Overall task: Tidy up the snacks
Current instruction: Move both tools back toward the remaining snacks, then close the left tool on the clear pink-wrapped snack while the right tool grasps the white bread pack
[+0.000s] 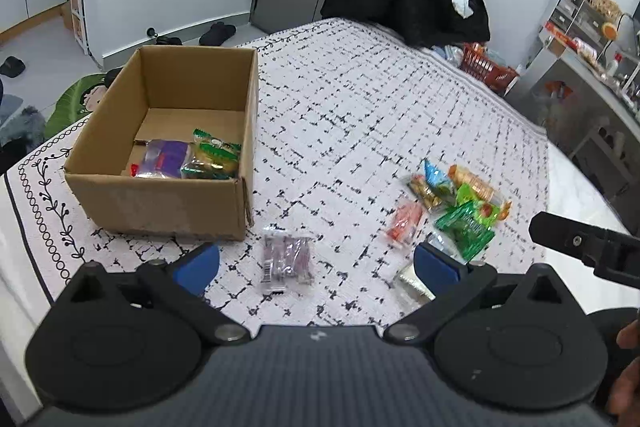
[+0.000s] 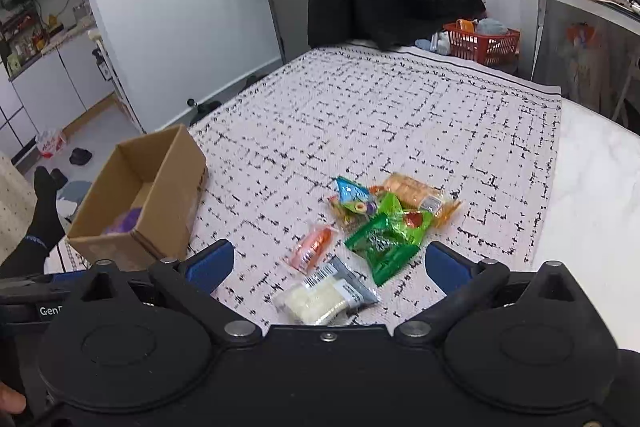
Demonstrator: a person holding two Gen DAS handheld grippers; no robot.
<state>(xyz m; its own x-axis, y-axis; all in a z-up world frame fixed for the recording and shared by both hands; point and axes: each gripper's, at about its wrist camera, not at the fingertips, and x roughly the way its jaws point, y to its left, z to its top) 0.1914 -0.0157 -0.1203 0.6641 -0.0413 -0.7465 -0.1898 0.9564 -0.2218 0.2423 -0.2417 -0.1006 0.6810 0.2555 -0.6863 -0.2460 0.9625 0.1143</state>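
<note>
Left wrist view, left hand-held gripper (image 1: pixel 316 263) standing wide open over purple snack packet (image 1: pixel 287 258) on desk (image 1: pixel 360 99), cardboard box (image 1: pixel 168 147) holding snacks, right hand-held gripper (image 2: pixel 329 265) open, empty, above white packet (image 2: pixel 316 301).

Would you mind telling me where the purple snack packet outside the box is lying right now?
In the left wrist view, the purple snack packet lies on the tablecloth just in front of the cardboard box, near its right corner, between the open left gripper fingers.
</note>
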